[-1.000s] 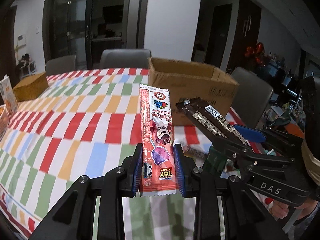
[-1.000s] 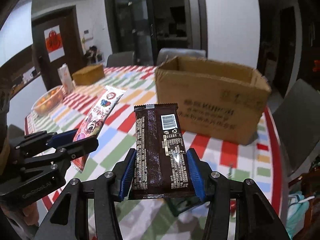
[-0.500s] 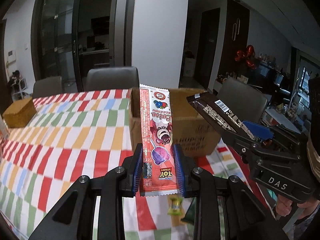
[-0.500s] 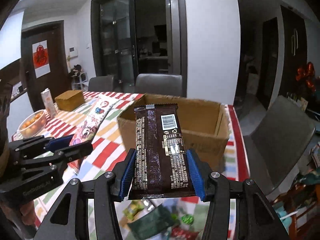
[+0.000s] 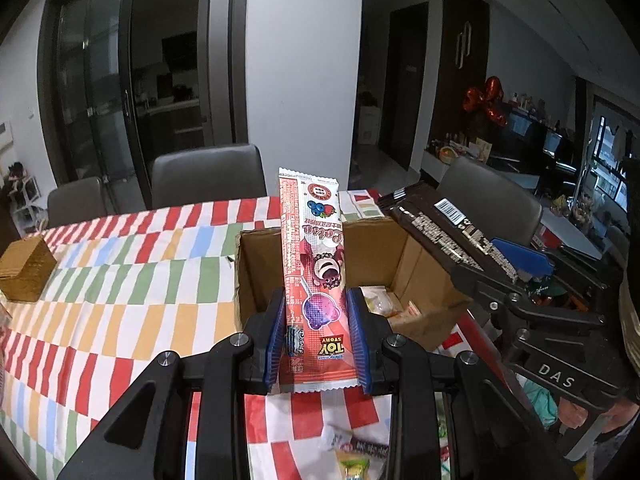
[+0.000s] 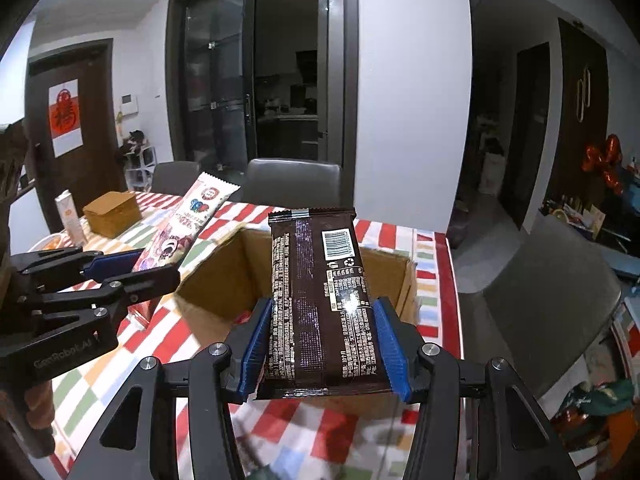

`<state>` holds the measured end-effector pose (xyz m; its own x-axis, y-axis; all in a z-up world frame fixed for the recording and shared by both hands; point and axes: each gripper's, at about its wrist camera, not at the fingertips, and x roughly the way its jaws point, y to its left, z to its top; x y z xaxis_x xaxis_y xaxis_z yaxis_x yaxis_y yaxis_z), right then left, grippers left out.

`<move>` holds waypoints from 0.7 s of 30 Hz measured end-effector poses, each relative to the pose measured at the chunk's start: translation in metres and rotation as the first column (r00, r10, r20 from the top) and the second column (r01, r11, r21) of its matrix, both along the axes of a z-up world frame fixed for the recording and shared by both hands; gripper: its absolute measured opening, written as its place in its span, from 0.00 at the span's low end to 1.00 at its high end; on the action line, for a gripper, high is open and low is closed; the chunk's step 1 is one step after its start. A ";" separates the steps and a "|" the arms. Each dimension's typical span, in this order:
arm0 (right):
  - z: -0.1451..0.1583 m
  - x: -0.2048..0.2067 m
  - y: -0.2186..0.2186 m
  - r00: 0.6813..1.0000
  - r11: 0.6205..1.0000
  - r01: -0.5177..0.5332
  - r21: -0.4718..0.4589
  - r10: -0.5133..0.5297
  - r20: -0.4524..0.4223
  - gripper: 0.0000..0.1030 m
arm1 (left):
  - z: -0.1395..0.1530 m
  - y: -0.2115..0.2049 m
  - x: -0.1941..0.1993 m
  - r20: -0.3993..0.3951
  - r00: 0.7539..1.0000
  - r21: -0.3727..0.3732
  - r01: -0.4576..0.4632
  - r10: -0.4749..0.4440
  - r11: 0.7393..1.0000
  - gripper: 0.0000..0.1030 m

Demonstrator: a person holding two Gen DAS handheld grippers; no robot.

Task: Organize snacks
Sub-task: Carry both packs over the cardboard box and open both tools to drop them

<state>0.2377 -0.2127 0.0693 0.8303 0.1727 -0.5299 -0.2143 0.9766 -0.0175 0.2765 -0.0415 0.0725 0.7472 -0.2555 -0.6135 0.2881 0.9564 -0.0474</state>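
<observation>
Left wrist view: the left gripper [image 5: 316, 334] is clamped across the lower end of a pink candy packet [image 5: 312, 264], a light, crinkly, probably slippery film pack that stands upright at 12 o'clock before the open cardboard box [image 5: 256, 280]. Right wrist view: the right gripper [image 6: 324, 350] pinches the lower sides of a dark chocolate wrapper [image 6: 320, 300], seemingly stiffer and best held near its sealed end, with the box at 12 o'clock beyond it.

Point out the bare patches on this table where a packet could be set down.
Free: striped tablecloth between the cardboard box and the small brown box. Crowded: the cardboard box's floor already holds packets, and loose snacks lie on the cloth under the left gripper.
</observation>
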 end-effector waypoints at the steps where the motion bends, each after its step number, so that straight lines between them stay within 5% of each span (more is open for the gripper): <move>1: 0.000 0.007 -0.001 1.000 1.000 0.004 -0.003 -0.004 -0.006 0.50 | -0.001 0.000 0.007 -0.011 1.000 -0.002 -0.001 0.001 1.000 0.29; 11: -0.015 0.042 -0.002 0.998 0.999 0.031 -0.011 -0.031 -0.049 0.50 | -0.017 -0.015 0.049 -0.073 0.997 0.051 0.006 -0.002 0.999 0.30; 13: -0.017 0.048 -0.001 0.998 0.999 0.031 -0.009 -0.031 -0.050 0.51 | -0.017 -0.018 0.051 -0.054 0.998 0.078 -0.024 0.028 0.997 0.36; 15: -0.020 0.048 -0.001 0.998 0.999 0.048 -0.025 -0.048 -0.032 0.60 | -0.017 -0.020 0.049 -0.011 0.996 0.128 -0.081 0.083 0.989 0.61; 21: -0.017 0.026 -0.003 0.997 0.997 0.071 -0.025 -0.071 -0.003 0.66 | -0.015 -0.016 0.016 0.013 0.997 0.144 -0.081 0.080 0.986 0.62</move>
<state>0.2636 -0.2162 0.0528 0.8378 0.0998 -0.5367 -0.1441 0.9887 -0.0411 0.2921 -0.0577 0.0576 0.7663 -0.1036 -0.6341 0.2100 0.9731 0.0949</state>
